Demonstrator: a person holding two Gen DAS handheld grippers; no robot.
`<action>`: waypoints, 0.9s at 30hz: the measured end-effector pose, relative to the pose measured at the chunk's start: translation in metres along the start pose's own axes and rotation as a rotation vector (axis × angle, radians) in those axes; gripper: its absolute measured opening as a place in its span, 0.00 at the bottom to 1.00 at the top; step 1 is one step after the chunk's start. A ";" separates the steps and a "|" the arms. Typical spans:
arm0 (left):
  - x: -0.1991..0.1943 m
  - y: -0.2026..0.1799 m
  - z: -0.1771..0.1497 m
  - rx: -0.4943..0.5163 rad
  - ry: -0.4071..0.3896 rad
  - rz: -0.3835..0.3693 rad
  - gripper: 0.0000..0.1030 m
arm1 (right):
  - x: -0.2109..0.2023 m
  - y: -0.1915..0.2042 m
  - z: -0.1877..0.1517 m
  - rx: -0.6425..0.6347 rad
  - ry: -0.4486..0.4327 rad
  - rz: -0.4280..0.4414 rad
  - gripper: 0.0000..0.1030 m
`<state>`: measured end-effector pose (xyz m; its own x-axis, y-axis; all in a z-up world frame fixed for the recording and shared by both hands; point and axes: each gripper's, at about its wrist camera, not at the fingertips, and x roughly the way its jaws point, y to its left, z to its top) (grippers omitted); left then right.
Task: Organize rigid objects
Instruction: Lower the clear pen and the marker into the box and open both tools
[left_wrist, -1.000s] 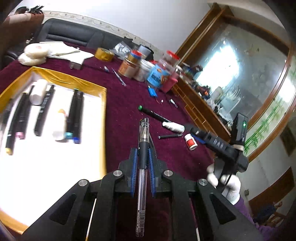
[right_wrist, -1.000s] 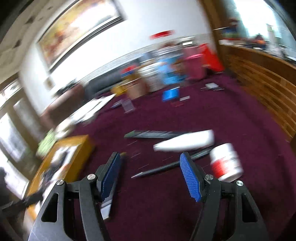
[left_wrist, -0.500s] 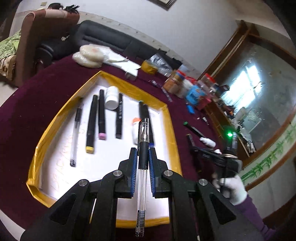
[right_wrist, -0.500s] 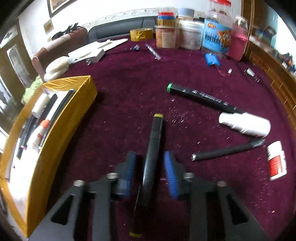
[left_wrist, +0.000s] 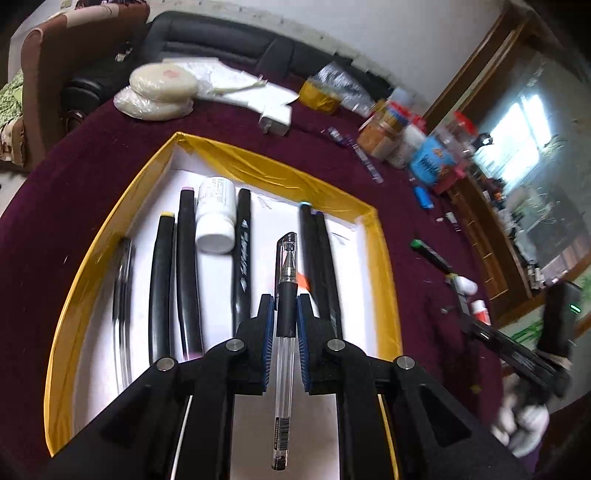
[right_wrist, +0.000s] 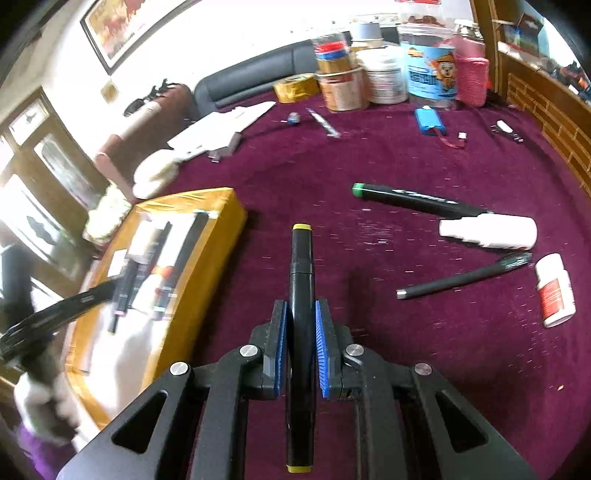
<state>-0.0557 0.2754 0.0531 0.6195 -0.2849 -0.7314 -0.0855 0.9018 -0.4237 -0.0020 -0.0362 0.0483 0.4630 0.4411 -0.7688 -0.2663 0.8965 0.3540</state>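
markers: 8 | pens: 3 | white bottles: 4 | tray: 1

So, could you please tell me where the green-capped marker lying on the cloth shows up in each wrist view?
Left wrist view: the green-capped marker lies at right of centre, beyond the yellow-rimmed tray.
Right wrist view: the marker lies upper right, its far end by the white bottle.
Shared landmark: the blue-labelled jar.

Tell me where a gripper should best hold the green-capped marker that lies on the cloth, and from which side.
Grip the green-capped marker at mid-barrel, coming from above with fingers across its width. It lies flat, and its far end touches the white bottle, so the middle is freer.
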 end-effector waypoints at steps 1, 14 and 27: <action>0.010 0.001 0.008 0.002 0.022 0.020 0.09 | -0.001 0.006 0.001 0.010 0.007 0.036 0.13; 0.020 0.015 0.009 -0.076 0.049 0.005 0.30 | 0.052 0.087 0.021 0.092 0.093 0.237 0.13; -0.088 0.035 -0.062 -0.135 -0.200 -0.085 0.57 | 0.086 0.110 0.023 0.024 0.033 0.029 0.14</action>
<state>-0.1616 0.3115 0.0691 0.7698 -0.2760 -0.5755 -0.1213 0.8220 -0.5564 0.0283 0.1019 0.0335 0.4275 0.4654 -0.7751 -0.2587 0.8844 0.3884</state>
